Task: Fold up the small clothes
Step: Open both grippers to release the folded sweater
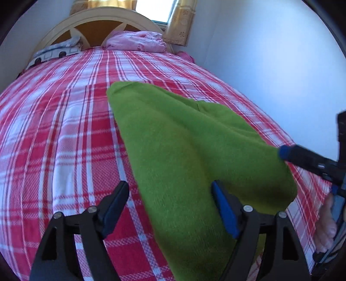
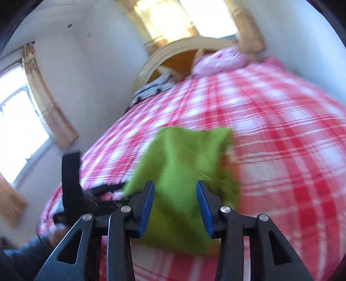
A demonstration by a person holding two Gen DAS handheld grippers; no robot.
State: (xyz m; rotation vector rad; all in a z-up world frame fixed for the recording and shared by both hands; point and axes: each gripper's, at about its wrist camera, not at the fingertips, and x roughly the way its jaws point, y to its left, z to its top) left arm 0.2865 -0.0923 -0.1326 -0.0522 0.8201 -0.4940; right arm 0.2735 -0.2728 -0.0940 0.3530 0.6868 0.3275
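**Both claws spread, green cloth lying loose on the plaid bed**

Nearest to you, your left gripper (image 1: 169,202) has its jaws spread wide. The green cloth (image 1: 183,155) runs up between them, close against the blue-padded finger (image 1: 225,207) on the right of the view, while the black finger on the left stands clear of it over bare bedspread. Neither pad is pressing the fabric.

Your right gripper (image 2: 175,205) is partly spread as well. In its own view the green cloth (image 2: 186,168) fills the gap between the two blue pads, with space showing on both sides, so it pinches nothing. That view is smeared with blur, so whether the fabric brushes a pad you cannot tell.

From the left wrist view you see the right gripper's blue fingertip (image 1: 285,152) at the cloth's right edge, with part of your hand (image 1: 326,224) below it at the frame's side.

The cloth lies as a long, doubled-over shape on the red and white plaid bedspread (image 1: 64,129), its near end at the grippers and its far end pointing towards the head of the bed.

Further off, a pink pillow (image 1: 136,41) and a grey patterned item (image 1: 56,51) rest against the curved cream headboard (image 1: 103,15). Behind it is a bright window (image 1: 154,9) with yellow curtains (image 1: 180,23).
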